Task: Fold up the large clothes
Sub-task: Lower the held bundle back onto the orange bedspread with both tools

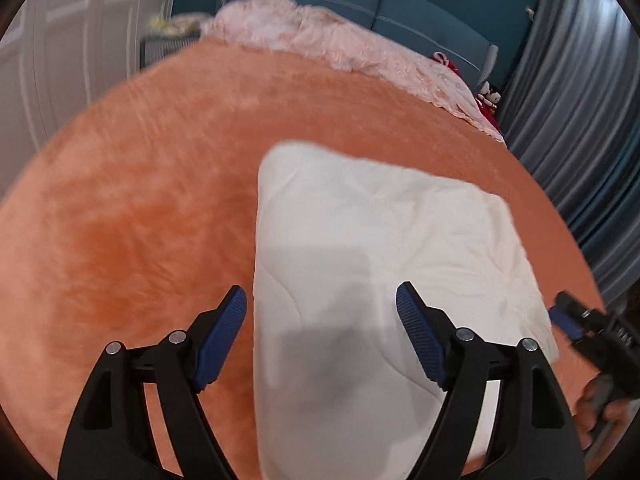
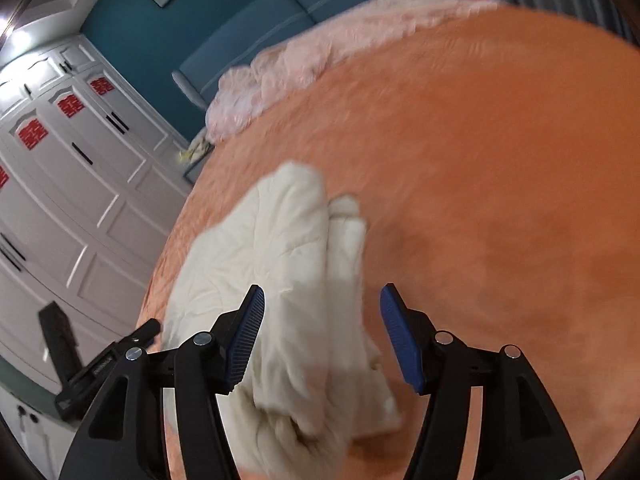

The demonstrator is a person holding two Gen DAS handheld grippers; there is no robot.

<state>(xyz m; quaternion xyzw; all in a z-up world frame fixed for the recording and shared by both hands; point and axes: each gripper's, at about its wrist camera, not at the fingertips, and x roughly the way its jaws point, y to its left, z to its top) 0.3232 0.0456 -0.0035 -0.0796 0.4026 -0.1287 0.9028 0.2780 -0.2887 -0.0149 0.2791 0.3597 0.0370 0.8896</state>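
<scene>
- The white garment (image 1: 384, 264) lies folded into a thick, puffy rectangle on the orange bedspread (image 1: 132, 208); it fills the lower middle of the left wrist view and runs up toward the right.
- The left gripper (image 1: 322, 304) hangs over the near end of that garment, jaws spread wide. One blue pad (image 1: 222, 336) is over the bedspread just left of the cloth edge, the other over the cloth itself. Nothing is pinched between them.
- In the right wrist view, the same garment (image 2: 288, 280) shows its layered, wrinkled side, running from mid-frame down to the bottom centre.
- The right gripper (image 2: 322, 300) is also parted, holding nothing. Its left pad (image 2: 246, 340) is over the cloth, its right pad is over bare bedspread (image 2: 500, 184).
- The other gripper shows at the lower left edge of this view, dark and blurred.
- A crumpled pale pink blanket (image 1: 336, 40) lies along the far end of the bed, upper middle of the left view, against a teal headboard (image 1: 420, 4).
- White wardrobe doors (image 2: 80, 168) with red paper cut-outs fill the left of the right view.
- Grey curtains (image 1: 580, 120) hang at the right edge of the left view.
</scene>
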